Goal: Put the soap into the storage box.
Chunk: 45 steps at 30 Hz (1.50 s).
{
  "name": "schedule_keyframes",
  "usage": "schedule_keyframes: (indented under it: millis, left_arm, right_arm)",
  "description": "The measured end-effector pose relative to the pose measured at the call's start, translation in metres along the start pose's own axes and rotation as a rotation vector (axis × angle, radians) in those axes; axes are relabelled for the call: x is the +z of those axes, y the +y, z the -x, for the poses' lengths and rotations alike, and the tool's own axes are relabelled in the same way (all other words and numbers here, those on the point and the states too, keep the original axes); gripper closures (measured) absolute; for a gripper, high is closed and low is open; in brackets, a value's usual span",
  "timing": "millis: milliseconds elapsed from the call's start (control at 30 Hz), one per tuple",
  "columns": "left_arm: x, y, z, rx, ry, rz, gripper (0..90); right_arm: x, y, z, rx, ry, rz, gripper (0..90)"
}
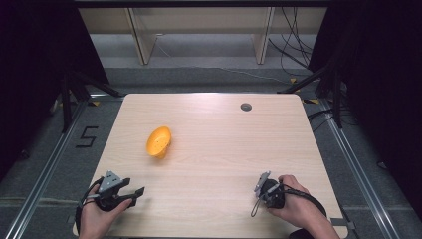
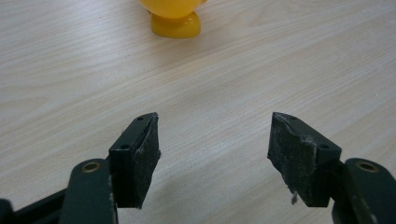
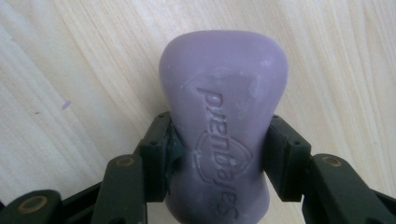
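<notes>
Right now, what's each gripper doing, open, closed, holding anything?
Left gripper: open, nothing between its jaws.
Right gripper: closed on the purple soap bar.

A lilac bar of soap [image 3: 224, 126] with a waisted, rounded shape and a dull, slightly scuffed surface carries an embossed brand word and emblem, reading upside down in the right gripper view. It is clamped at its narrow waist between the fingers [image 3: 156, 158] of the right gripper [image 1: 265, 185], its broad end pointing toward twelve o'clock in that view, above the pale wood tabletop [image 1: 214, 144] near its five o'clock corner.
</notes>
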<state>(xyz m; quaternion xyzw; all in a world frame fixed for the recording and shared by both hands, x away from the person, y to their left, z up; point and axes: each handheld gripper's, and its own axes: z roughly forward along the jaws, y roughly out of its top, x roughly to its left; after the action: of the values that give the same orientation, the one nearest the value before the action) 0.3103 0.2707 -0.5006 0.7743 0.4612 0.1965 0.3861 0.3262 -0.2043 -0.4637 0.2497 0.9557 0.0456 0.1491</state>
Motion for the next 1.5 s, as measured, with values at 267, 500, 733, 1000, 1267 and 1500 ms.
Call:
schedule_keyframes:
  millis: [267, 500, 733, 1000, 1267, 1500]
  left_arm:
    - [-0.001, 0.0, 0.001, 0.016, 0.017, 0.006, 33.2]
    - [0.0, 0.0, 0.002, -0.008, 0.01, 0.026, 33.3]
    - [0.0, 0.003, 0.007, 0.013, -0.003, 0.039, 33.6]
    - [0.002, 0.005, 0.013, 0.019, -0.023, 0.048, 33.7]
    - [0.0, 0.013, 0.015, 0.025, -0.042, 0.106, 33.8]
    - [-0.001, 0.029, 0.026, 0.071, -0.073, 0.184, 33.4]
  right_arm:
    - [-0.012, 0.002, -0.008, -0.073, -0.235, 0.132, 50.4]
    - [-0.018, 0.003, -0.015, -0.119, -0.388, 0.211, 50.4]
    - [-0.022, 0.008, -0.026, -0.163, -0.535, 0.239, 50.4]
    - [-0.021, 0.015, -0.031, -0.282, -0.683, 0.252, 50.4]
    - [-0.024, 0.019, -0.034, -0.337, -0.734, 0.288, 50.4]
    - [-0.026, 0.026, -0.04, -0.353, -0.749, 0.315, 50.4]
